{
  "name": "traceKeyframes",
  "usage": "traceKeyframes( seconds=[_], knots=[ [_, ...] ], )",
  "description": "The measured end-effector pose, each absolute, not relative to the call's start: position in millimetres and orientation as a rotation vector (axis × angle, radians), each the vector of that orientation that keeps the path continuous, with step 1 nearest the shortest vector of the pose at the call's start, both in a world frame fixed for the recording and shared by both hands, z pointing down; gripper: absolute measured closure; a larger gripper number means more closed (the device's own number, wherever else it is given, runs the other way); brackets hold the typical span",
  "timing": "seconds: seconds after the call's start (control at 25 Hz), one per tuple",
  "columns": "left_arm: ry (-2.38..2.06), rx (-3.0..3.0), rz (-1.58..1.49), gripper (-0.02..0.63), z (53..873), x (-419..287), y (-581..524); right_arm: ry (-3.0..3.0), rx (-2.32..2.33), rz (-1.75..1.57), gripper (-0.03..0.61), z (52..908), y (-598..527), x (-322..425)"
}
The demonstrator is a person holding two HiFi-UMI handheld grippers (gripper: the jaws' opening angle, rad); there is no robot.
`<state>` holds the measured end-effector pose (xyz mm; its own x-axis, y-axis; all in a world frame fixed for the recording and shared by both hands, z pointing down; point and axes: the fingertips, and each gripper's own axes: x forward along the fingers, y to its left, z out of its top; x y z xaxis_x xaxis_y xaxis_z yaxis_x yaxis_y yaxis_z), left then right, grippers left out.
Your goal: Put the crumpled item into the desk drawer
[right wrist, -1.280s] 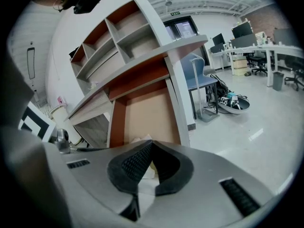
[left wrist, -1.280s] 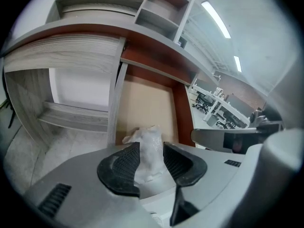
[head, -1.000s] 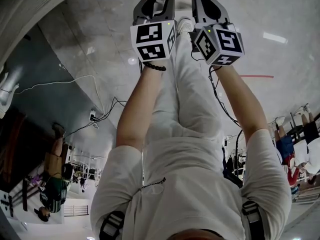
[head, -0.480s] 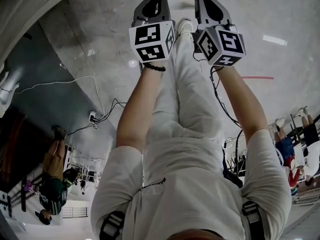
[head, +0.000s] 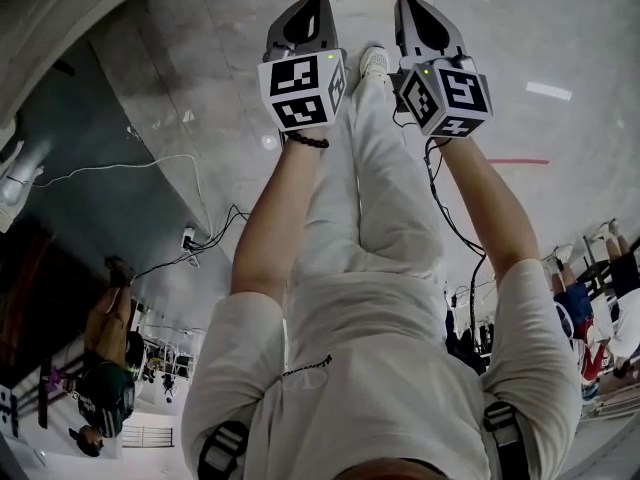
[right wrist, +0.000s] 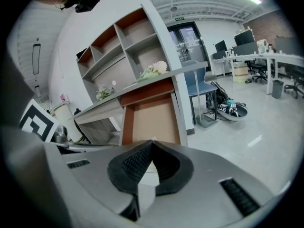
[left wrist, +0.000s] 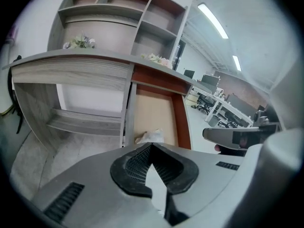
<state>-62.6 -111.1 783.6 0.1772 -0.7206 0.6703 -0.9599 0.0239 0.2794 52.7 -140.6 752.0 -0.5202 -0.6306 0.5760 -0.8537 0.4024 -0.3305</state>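
Your left tongs (left wrist: 152,145) are closed: the ribbed pads meet at the tips and nothing sits between them. Your right tongs (right wrist: 153,141) are closed and empty in the same way. In the head view you hold the two side by side in front of you, the left at about 11 o'clock and the right at about 1 o'clock. Both point toward the open drawer (left wrist: 183,122) at 12 o'clock.

The crumpled item (left wrist: 151,137), a white wad, lies on the drawer's pale brown floor at the near end. In the left gripper view it shows just past the tips of the left tongs at 12 o'clock, clear of the pads. The drawer is pulled out from under the grey surface (left wrist: 71,61), and its reddish side walls run away toward 12 o'clock.

A shelf unit (left wrist: 118,8) with open compartments stands on the surface. Small bunches of pale flowers (left wrist: 80,42) rest on the surface below it. In the left gripper view the right tongs show at 3 o'clock.
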Motion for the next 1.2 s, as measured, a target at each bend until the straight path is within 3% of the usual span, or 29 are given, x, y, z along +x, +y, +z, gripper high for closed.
traceKeyframes(
  seconds=[0.44, 1.2],
  knots=[
    [-1.672, 1.841, 0.47, 0.612, 667, -117, -85, -2.309, 1.316, 0.757, 0.58, 645, -126, 71],
    [-1.84, 1.946, 0.252, 0.612, 416, -173, -48, -2.478, 1.366, 0.637, 0.58, 398, -101, 86]
  ],
)
